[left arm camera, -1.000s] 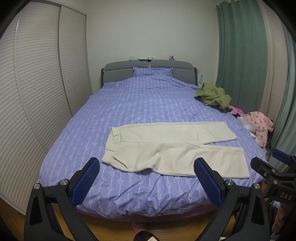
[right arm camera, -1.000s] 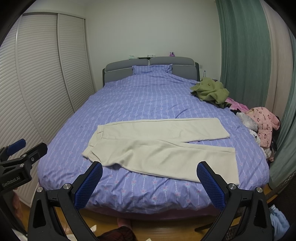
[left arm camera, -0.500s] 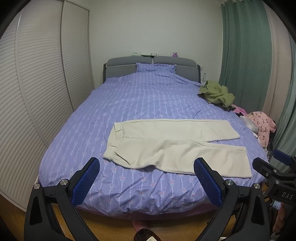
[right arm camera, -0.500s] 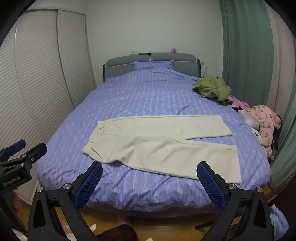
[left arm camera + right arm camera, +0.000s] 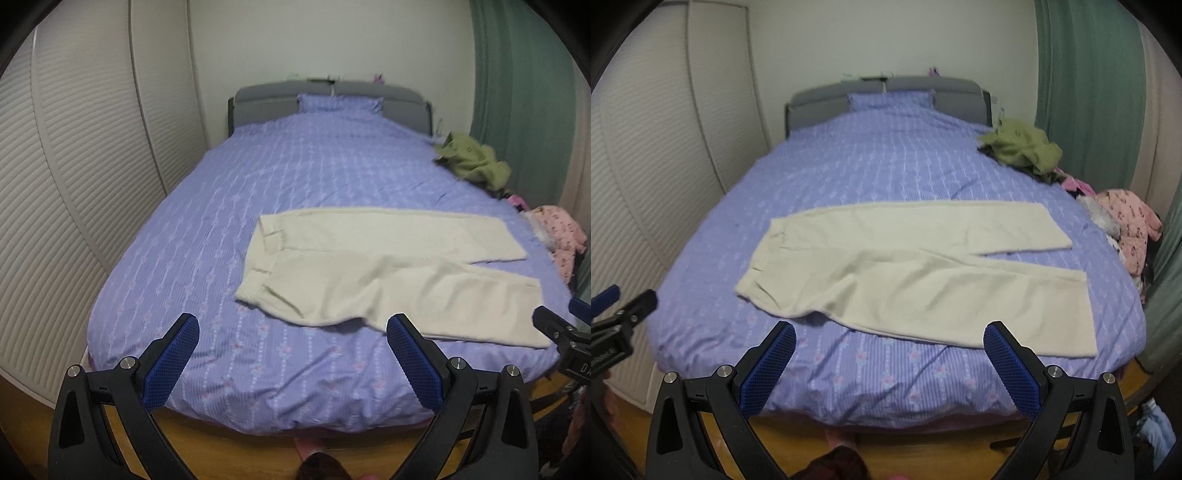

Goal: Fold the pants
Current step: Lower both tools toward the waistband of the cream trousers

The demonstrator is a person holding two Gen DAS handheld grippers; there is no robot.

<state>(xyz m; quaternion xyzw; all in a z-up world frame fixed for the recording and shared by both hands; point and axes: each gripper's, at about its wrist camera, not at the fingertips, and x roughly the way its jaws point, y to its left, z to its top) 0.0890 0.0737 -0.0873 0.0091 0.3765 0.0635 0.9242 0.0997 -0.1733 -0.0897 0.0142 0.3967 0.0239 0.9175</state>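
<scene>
Both grippers hover before the bed, jaws spread wide, gripping nothing.
Left gripper [image 5: 291,347] and right gripper [image 5: 889,350] face cream pants [image 5: 908,269] lying flat across the purple bedspread [image 5: 886,166]; a green garment [image 5: 1019,147] sits beyond.

Dim, even indoor light, source not visible; shadows soft, no glare. Both views slightly motion-blurred, headboard [image 5: 886,94] and curtain [image 5: 524,92] softest (right wrist worse). Strong fisheye bowing bends the wardrobe doors [image 5: 74,166]; corners vignette to black.
</scene>
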